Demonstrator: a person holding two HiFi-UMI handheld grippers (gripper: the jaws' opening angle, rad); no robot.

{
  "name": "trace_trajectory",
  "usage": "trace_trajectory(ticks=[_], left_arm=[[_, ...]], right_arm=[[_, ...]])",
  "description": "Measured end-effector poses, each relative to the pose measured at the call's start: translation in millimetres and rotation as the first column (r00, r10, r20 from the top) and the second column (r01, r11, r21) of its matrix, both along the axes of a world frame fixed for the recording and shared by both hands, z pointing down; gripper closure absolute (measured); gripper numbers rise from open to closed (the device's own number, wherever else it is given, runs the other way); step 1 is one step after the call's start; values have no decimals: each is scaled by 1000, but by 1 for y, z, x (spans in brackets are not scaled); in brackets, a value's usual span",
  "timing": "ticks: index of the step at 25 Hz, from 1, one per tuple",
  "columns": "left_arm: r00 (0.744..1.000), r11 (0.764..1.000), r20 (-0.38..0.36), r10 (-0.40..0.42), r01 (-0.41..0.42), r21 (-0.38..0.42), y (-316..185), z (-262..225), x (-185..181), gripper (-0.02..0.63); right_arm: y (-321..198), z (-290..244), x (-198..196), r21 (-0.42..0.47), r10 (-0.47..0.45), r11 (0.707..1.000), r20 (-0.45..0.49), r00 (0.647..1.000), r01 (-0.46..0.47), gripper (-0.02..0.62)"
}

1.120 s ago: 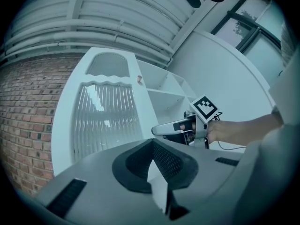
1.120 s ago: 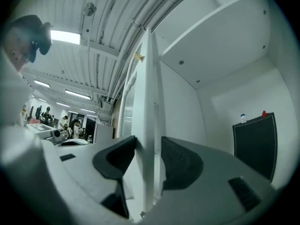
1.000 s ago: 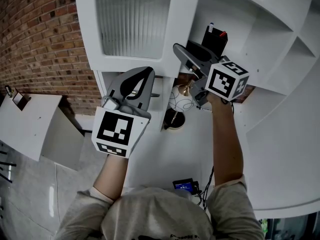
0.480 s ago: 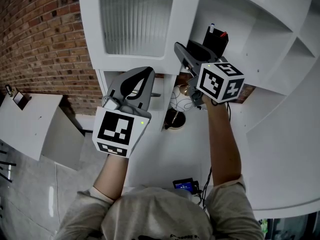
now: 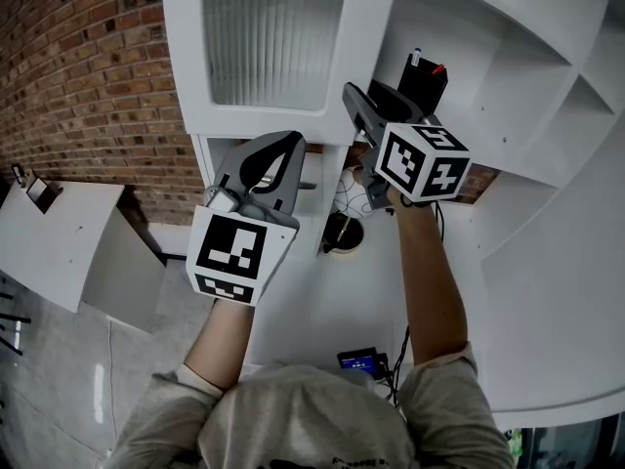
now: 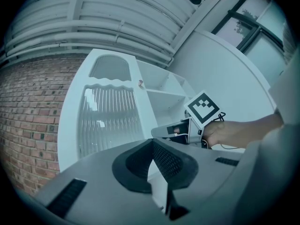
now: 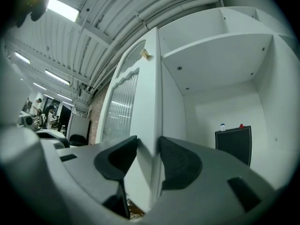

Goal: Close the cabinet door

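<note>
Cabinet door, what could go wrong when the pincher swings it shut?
The right gripper has jaws that have just been closing and now pinch the cabinet door by its edge. If they stay there as it shuts, they might get squeezed against the cabinet. They hold only that thin edge, so they could also slip off.

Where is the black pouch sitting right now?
In the head view the black pouch stands upright in the open cabinet compartment, just right of the cabinet door. The right gripper view shows it at lower right.
</note>
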State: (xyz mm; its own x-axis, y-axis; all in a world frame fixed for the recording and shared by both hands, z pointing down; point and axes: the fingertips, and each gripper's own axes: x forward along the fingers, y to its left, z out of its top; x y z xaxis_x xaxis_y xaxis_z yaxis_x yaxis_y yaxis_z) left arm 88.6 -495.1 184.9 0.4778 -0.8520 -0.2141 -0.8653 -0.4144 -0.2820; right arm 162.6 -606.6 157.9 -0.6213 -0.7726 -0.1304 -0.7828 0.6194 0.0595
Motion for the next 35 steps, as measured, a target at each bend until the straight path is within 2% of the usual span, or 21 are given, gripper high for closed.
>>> trace_trajectory(ticks=[7, 12, 19, 25, 30, 35], left_arm=[[1000, 1000, -1, 0, 0, -1, 5, -1, -2, 598], [1000, 1000, -2, -3, 3, 0, 10, -2, -6, 598], [1000, 1000, 3, -11, 11, -10, 14, 2, -10, 598], [1000, 999, 1, -10, 10, -35, 13, 12, -11, 598], [1000, 999, -8, -4, 3, -33, 17, 11, -11, 598], [1000, 1000, -14, -10, 9, -28, 19, 10, -14, 598]], right_arm=[[1, 0, -3, 11, 68, 998, 6, 998, -68, 431], [1, 3, 6, 60, 201, 978, -24, 979, -199, 422], [7, 13, 9, 35, 233, 972, -3, 972, -233, 423], [26, 17, 9, 33, 234, 971, 50, 971, -236, 423], [50, 6, 2, 95, 236, 966, 53, 970, -240, 430], [74, -8, -3, 173, 255, 950, 53, 965, -261, 511]])
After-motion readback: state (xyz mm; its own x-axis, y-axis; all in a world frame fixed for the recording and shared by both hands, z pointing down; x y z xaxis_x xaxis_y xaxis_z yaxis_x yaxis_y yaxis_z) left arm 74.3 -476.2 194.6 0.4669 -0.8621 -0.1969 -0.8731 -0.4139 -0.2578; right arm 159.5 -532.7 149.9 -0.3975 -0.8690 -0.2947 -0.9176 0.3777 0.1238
